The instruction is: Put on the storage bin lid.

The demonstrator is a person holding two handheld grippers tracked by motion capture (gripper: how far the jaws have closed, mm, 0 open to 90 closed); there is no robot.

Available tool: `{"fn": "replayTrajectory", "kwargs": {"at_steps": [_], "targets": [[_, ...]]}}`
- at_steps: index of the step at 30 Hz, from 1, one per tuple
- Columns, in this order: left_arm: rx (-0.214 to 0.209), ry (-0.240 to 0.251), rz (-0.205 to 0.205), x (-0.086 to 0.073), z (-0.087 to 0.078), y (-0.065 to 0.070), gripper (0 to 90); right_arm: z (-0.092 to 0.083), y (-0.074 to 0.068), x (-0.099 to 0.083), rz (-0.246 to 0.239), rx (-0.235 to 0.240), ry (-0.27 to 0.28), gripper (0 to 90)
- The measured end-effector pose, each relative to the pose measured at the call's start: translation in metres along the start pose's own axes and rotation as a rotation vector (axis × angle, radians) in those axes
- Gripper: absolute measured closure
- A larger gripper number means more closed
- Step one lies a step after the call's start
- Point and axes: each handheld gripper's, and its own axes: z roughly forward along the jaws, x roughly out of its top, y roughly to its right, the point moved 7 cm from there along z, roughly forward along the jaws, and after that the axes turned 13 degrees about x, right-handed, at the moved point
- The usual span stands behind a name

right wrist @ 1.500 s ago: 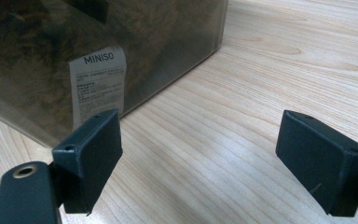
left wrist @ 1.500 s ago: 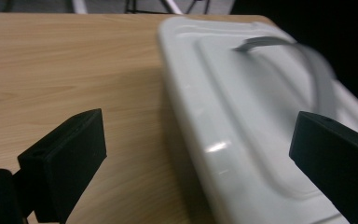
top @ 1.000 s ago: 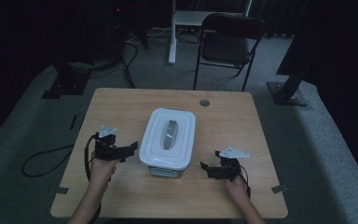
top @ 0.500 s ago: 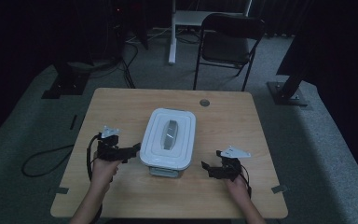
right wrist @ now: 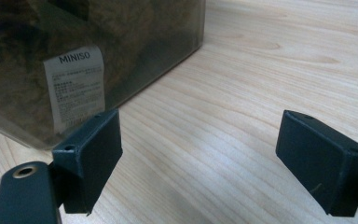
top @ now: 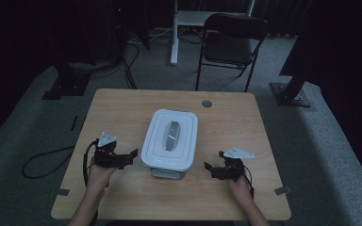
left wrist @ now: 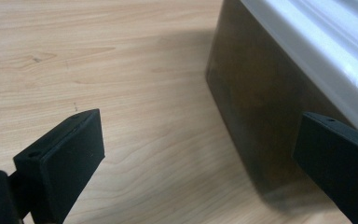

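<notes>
1. Sitting on the table (top: 122, 108), near its middle and toward the person's edge: a clear box (top: 168, 165) under a white lid (top: 170, 139), lid on.
2. Showing a grey handle (top: 171, 135) along the middle of the lid.
3. Hovering just beside the box's left side: left gripper (top: 128, 157), held in the left hand (top: 100, 169), jaws spread wide and gripping nothing.
4. Appearing in the left gripper view: the box wall (left wrist: 256, 107) dark and see-through, the lid's rim (left wrist: 317, 51) overhanging it, 1 jaw near the wall; touching or apart, cannot tell.
5. Hovering near the box's right side, a clear gap between: right gripper (top: 209, 168), held in the right hand (top: 239, 184), jaws spread wide and gripping nothing.
6. Appearing in the right gripper view: a corner of the box (right wrist: 121, 42) with brownish contents too blurred to name, and a white label (right wrist: 74, 84) reading "MINISO" on the wall.
7. Lying between the right jaws: bare wood only.
8. Carrying a grey plate (top: 107, 139) on the left gripper and another (top: 239, 152) on the right.
9. Standing beyond the table's far edge: a chair (top: 230, 47).
10. Showing a round grommet (top: 207, 103) near the table's far edge.
</notes>
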Motion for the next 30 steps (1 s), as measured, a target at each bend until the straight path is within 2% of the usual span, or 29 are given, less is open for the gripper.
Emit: {"fn": "replayTrajectory", "kwargs": {"at_steps": [2, 9, 11, 13, 17, 23, 26, 30], "targets": [[0.021, 0.044, 0.001, -0.004, 0.0, -0.005, 3.4, -0.001, 0.001, 0.001, -0.007, -0.013, 0.006, 13.4], [0.04, 0.1, -0.026, -0.015, -0.001, -0.024, 3.4, -0.004, 0.006, 0.006, 0.0, -0.032, 0.032, 13.4], [0.049, 0.099, -0.027, -0.017, -0.001, -0.027, 3.4, -0.004, 0.006, 0.006, -0.001, -0.036, 0.031, 13.4], [0.044, 0.091, -0.045, -0.024, 0.001, -0.033, 3.4, -0.008, 0.006, 0.004, 0.0, -0.042, 0.03, 13.4], [0.023, 0.084, -0.05, -0.031, 0.001, -0.035, 3.4, -0.011, 0.007, 0.003, 0.003, -0.05, 0.026, 13.4], [0.013, 0.077, -0.065, -0.037, 0.003, -0.038, 3.4, -0.016, 0.008, 0.004, 0.006, -0.054, 0.033, 13.4], [0.02, 0.072, -0.051, -0.041, 0.005, -0.039, 3.4, -0.021, 0.009, 0.003, 0.012, -0.062, 0.042, 13.4], [0.013, 0.071, -0.053, -0.043, 0.006, -0.04, 3.4, -0.025, 0.011, 0.001, 0.022, -0.065, 0.043, 13.4]]}}
